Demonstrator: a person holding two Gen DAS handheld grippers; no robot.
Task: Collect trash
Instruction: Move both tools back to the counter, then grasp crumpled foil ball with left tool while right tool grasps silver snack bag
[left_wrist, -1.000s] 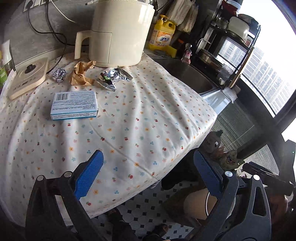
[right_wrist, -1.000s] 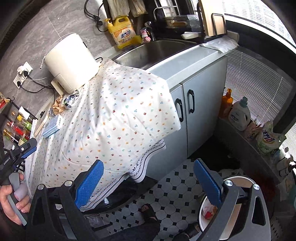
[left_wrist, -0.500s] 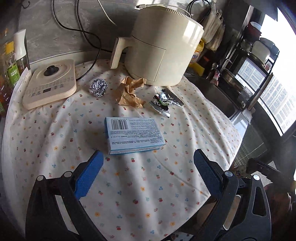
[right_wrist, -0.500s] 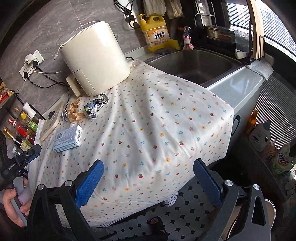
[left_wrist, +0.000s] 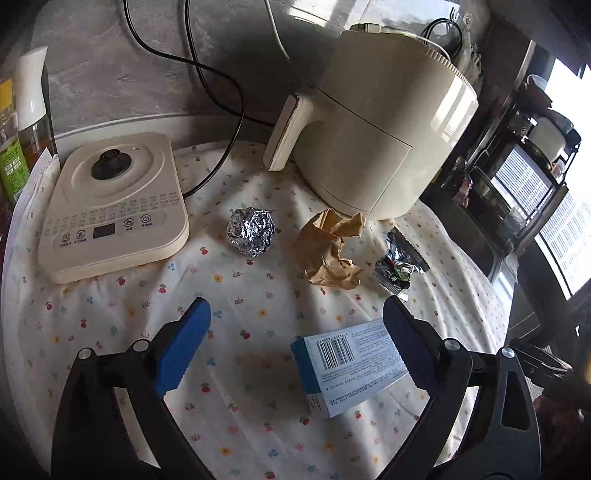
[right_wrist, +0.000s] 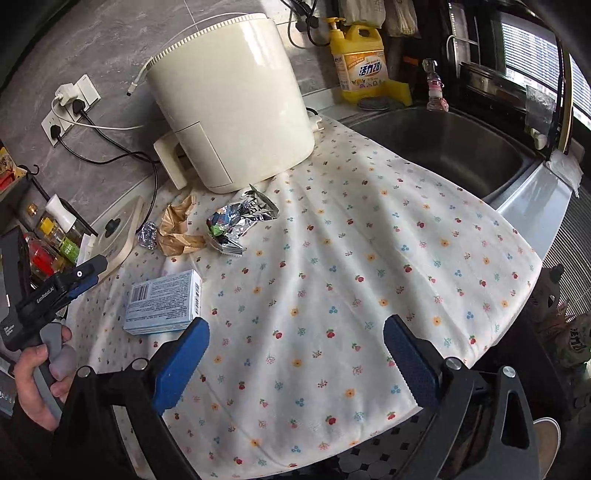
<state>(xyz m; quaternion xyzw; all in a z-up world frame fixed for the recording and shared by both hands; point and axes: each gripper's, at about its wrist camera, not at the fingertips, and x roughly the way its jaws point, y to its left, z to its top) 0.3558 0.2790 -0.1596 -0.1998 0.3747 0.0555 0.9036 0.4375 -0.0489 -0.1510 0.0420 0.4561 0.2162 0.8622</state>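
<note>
On the flowered cloth lie a foil ball (left_wrist: 251, 236), a crumpled brown paper (left_wrist: 328, 254), a silver snack wrapper (left_wrist: 397, 266) and a blue-and-white carton (left_wrist: 351, 365). My left gripper (left_wrist: 295, 347) is open and empty above the cloth, with the carton by its right finger. The right wrist view shows the same carton (right_wrist: 162, 302), brown paper (right_wrist: 177, 229), wrapper (right_wrist: 240, 221) and foil ball (right_wrist: 147, 236). My right gripper (right_wrist: 295, 354) is open and empty over the cloth's near part, right of the carton. The left gripper (right_wrist: 70, 284) shows at far left.
A cream air fryer (left_wrist: 376, 136) stands behind the trash. A flat cream cooker (left_wrist: 110, 206) sits at left with bottles (left_wrist: 22, 122) beside it. A steel sink (right_wrist: 443, 147) and a yellow detergent bottle (right_wrist: 358, 62) are at the right.
Both grippers moved in over the cloth toward the trash. The carton now lies by the left gripper's right finger. Both stay open.
</note>
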